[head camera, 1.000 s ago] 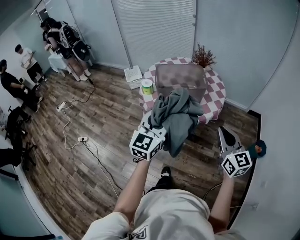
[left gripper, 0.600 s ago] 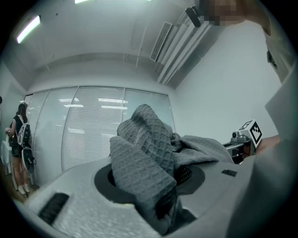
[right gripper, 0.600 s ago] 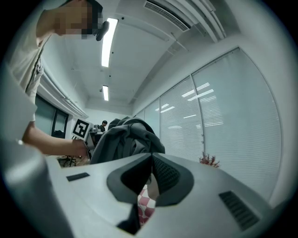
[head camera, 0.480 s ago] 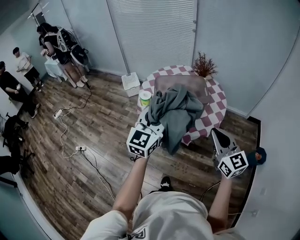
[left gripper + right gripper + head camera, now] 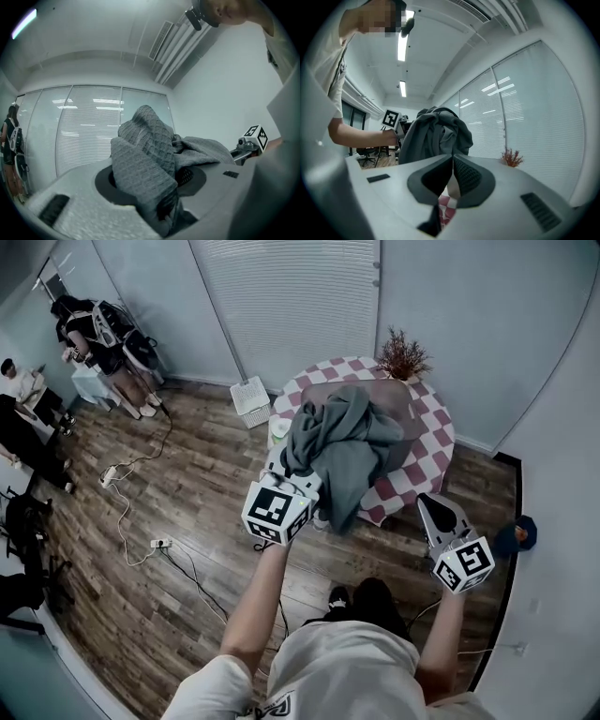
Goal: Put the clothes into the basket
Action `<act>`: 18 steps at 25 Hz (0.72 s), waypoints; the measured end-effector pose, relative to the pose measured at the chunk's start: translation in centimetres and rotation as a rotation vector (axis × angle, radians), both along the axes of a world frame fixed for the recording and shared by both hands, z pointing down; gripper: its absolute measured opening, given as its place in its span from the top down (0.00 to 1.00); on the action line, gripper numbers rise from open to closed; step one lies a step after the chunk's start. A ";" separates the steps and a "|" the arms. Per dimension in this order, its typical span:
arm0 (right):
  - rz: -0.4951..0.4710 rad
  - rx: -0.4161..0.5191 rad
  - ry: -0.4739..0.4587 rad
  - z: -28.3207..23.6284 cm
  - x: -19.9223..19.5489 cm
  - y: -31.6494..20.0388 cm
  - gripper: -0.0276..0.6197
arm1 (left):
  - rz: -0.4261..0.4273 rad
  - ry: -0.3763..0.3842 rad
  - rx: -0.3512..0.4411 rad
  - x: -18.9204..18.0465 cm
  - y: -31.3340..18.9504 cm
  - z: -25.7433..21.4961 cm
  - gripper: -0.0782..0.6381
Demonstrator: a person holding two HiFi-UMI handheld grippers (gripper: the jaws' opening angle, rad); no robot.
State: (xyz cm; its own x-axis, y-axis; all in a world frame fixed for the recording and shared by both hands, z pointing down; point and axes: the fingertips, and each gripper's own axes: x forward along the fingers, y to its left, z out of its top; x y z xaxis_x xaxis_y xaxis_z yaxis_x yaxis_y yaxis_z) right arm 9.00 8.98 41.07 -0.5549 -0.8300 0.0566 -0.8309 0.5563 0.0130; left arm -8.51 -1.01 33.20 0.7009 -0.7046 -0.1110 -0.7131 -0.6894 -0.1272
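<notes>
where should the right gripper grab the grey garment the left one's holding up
Probably the loose tail of the grey garment hanging below the left gripper, approached from the side of the right gripper: that end dangles free.

The left gripper [image 5: 298, 486] holds a crumpled grey garment [image 5: 347, 442] above the round pink-and-white chequered surface [image 5: 429, 442], before a brownish basket [image 5: 398, 399]; the right gripper [image 5: 433, 507] hovers near the surface's edge.

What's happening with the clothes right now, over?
Left tongs shut on the grey knit garment, held up by the checkered table. Right tongs shut, empty. Nothing seen blocking, over.
</notes>
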 end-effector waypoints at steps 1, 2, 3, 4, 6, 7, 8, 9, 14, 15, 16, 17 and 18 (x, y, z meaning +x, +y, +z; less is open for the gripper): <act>0.002 -0.006 0.001 0.2 0.0 -0.2 0.92 | 0.003 0.002 -0.001 0.1 -0.4 0.0 0.62; 0.003 -0.012 0.006 0.5 0.0 -0.4 0.92 | 0.007 0.003 -0.002 0.2 -0.7 0.0 0.62; 0.003 -0.019 0.013 0.8 0.1 -0.6 0.92 | 0.011 0.002 -0.002 0.4 -1.0 0.1 0.62; 0.005 -0.028 0.019 1.2 0.2 -0.9 0.92 | 0.016 -0.001 -0.002 0.7 -1.3 0.3 0.62; 0.013 -0.044 0.021 2.1 0.4 -1.5 0.92 | 0.027 -0.005 -0.003 1.3 -1.6 0.7 0.62; 0.016 -0.048 0.019 2.3 0.6 -1.9 0.92 | 0.032 -0.005 -0.005 1.6 -1.9 0.9 0.62; 0.016 -0.051 0.019 2.3 0.7 -2.5 0.92 | 0.034 -0.004 -0.007 1.9 -2.5 0.9 0.62; 0.014 -0.053 0.021 2.2 0.9 -3.3 0.92 | 0.034 -0.006 -0.007 2.2 -3.2 0.8 0.62; -0.003 -0.056 0.043 1.5 0.7 -5.9 0.92 | 0.011 -0.021 -0.004 2.5 -5.4 0.8 0.62; -0.002 -0.056 0.044 1.6 0.5 -5.9 0.92 | 0.011 -0.017 -0.008 2.3 -5.3 1.2 0.62; -0.001 -0.055 0.042 1.8 0.4 -6.0 0.92 | 0.012 -0.012 -0.011 2.2 -5.4 1.4 0.62; 0.000 -0.054 0.038 1.9 0.4 -6.4 0.92 | 0.013 -0.006 -0.012 2.1 -5.6 1.5 0.62; 0.000 -0.055 0.036 2.0 0.4 -6.9 0.92 | 0.013 -0.003 -0.011 2.1 -6.0 1.5 0.62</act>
